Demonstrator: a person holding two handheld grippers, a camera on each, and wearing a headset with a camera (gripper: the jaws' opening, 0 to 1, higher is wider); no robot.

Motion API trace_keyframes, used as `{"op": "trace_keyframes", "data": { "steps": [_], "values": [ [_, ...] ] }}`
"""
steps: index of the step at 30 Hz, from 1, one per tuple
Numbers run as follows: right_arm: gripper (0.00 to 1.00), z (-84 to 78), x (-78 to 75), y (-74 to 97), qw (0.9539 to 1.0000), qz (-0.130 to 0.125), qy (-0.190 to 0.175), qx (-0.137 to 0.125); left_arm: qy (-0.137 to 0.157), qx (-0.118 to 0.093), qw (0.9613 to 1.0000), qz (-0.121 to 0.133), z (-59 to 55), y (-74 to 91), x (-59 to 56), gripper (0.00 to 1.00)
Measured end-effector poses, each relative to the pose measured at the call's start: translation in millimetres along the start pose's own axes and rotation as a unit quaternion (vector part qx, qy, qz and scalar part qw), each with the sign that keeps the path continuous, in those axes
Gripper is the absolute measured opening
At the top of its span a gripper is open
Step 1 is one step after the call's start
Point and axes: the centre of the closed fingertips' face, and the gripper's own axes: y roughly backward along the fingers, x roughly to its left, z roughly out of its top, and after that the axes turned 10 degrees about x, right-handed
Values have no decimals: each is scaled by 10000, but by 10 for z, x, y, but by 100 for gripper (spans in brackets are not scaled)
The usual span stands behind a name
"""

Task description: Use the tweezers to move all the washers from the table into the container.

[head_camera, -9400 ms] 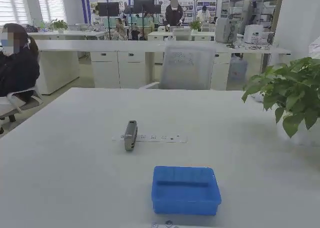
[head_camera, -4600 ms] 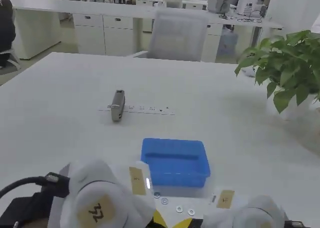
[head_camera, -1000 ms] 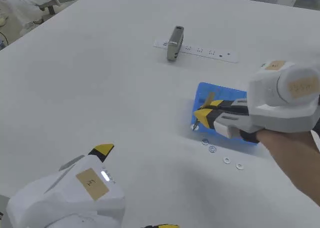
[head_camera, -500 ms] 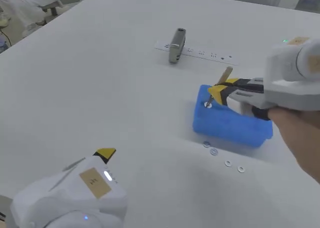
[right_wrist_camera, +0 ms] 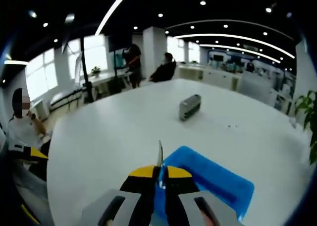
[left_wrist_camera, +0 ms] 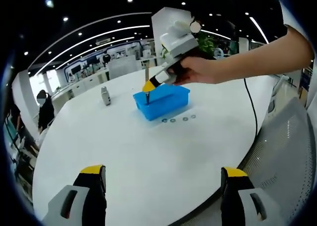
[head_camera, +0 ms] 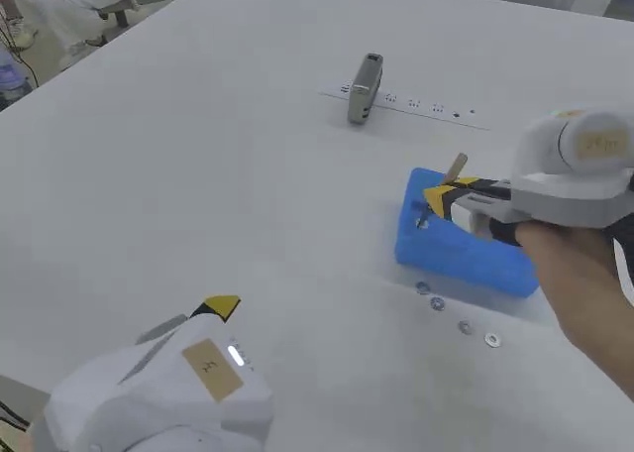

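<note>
Right hand-held gripper (head_camera: pixel 441 196) comes in from the right of the head view with a hand (head_camera: pixel 567 266) wrapped round its white body. Its yellow-tipped jaws are pressed together, pinching the tweezers (right_wrist_camera: pixel 159 159). In the right gripper view the thin tweezer tips poke up out of the closed jaws, and they sit over the left end of the blue container (head_camera: pixel 466 252), at its rim. Whether a washer is caught in the tips is too small to tell. The container sits flat on the white desk (head_camera: pixel 198 174). Four washers (head_camera: pixel 437 303) lie on the desk in a loose row just beside the container's near wall, apart from each other, and neither hand-held gripper touches them. Left hand-held gripper (left_wrist_camera: pixel 163 185) is low at the near left of the head view, well apart from the container and washers. In its own view the two jaws are spread wide with nothing between them, above bare desk, and the right hand-held gripper shows beyond them over the container. A grey block (head_camera: pixel 365 87) stands farther back on the desk, at the left end of a flat white power strip (head_camera: pixel 421 106), well apart from the container.
</note>
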Motion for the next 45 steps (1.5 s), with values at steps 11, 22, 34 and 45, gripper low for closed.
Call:
{"op": "trace_keyframes", "data": {
  "steps": [11,22,34,45],
  "values": [
    [3,-129,-17,-124,9997,56,-168,169,-24,39,10000,61,-17,2,17,99],
    [4,-147,21,-66,9998,24,-39,211,-17,-14,10000,61,-2,9,12,99],
    [4,110,161,382,9995,178,-18,-267,-70,-30,9999,123,2,13,25,99],
    [3,-33,376,632,9988,297,-179,-350,-155,31,9997,171,-15,3,31,99]
  ]
}}
